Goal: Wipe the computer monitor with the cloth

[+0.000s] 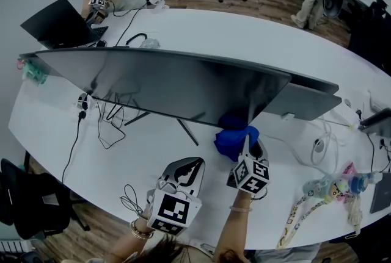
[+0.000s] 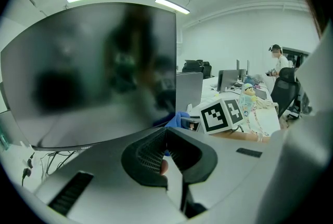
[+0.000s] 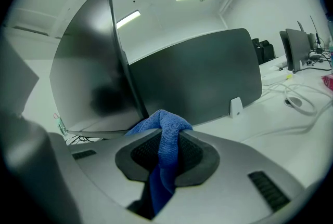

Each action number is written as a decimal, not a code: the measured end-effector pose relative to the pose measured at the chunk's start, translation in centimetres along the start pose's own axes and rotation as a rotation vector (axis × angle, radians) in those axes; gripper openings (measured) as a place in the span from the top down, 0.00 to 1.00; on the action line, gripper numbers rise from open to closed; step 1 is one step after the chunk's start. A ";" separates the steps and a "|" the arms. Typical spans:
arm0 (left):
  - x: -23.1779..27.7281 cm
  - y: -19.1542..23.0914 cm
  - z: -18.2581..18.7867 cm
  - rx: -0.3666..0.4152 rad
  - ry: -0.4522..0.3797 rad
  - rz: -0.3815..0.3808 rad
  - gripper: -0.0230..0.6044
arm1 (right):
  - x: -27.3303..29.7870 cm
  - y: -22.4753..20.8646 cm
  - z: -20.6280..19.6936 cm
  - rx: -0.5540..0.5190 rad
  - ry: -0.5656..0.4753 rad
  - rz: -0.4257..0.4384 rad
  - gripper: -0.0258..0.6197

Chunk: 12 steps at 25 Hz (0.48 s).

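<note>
A wide, dark computer monitor [image 1: 165, 82] stands across the white table [image 1: 244, 30], its screen facing me. Just below the screen's lower right edge, my right gripper [image 1: 249, 142] is shut on a bunched blue cloth [image 1: 234, 137]. In the right gripper view the cloth [image 3: 165, 132] sticks out between the closed jaws, close to the monitor's side edge [image 3: 91, 69]. My left gripper [image 1: 190, 168] hovers left of the right one, shut with nothing in it. The left gripper view has the screen [image 2: 93, 72] filling its left half, with the cloth [image 2: 178, 118] beyond the left gripper [image 2: 165, 133].
A second monitor [image 1: 308, 99] stands behind at the right, its back [image 3: 203, 77] toward me. Cables [image 1: 110, 118] trail under the screen. A laptop [image 1: 58, 25] and a person sit at the far left. Lanyards and a bottle [image 1: 330, 185] lie at the right; a chair [image 1: 30, 198] stands at the lower left.
</note>
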<state>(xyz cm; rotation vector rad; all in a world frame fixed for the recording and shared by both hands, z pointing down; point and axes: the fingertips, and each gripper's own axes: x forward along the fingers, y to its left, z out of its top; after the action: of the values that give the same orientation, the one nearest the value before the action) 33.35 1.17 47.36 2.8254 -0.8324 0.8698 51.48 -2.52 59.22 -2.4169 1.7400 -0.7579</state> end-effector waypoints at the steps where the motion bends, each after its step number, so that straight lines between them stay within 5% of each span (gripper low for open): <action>1: 0.0 0.0 0.0 -0.003 -0.002 -0.001 0.95 | 0.0 0.0 -0.1 0.001 0.004 -0.003 0.86; 12: -0.3 0.7 -0.3 -0.015 -0.005 0.003 0.95 | 0.6 -0.4 -1.7 0.019 0.059 -0.037 0.86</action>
<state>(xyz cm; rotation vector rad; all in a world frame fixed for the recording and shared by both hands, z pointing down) 32.66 0.78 47.37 2.8155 -0.8398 0.8540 51.22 -2.58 61.05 -2.4451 1.7042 -0.8544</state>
